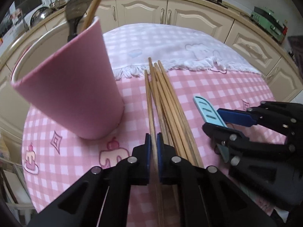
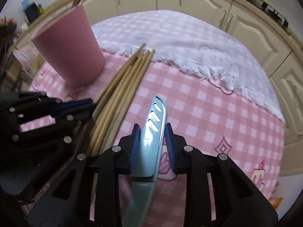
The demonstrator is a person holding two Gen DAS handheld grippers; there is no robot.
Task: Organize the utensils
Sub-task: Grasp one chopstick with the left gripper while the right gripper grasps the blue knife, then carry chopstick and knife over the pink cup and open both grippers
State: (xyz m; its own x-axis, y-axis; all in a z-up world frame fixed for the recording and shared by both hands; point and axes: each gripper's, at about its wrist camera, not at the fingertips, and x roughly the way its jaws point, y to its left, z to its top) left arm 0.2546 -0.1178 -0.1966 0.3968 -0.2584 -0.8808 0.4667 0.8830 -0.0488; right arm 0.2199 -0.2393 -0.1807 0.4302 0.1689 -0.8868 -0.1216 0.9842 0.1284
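A pink utensil holder (image 1: 75,87) stands on the checked tablecloth, left of centre; it holds a metal spoon (image 1: 77,5) and a chopstick. It also shows in the right wrist view (image 2: 70,49). Several wooden chopsticks (image 1: 166,102) lie in a bundle on the cloth. My left gripper (image 1: 153,141) is shut on one chopstick at the left of the bundle. My right gripper (image 2: 152,141) is shut on a light blue sheathed knife (image 2: 153,130), held just above the table, right of the chopsticks (image 2: 123,87). The knife also shows in the left wrist view (image 1: 207,111).
A white fringed cloth (image 1: 170,47) covers the far half of the round table. Cream kitchen cabinets (image 1: 189,13) curve behind the table. A hob sits on the counter at the back.
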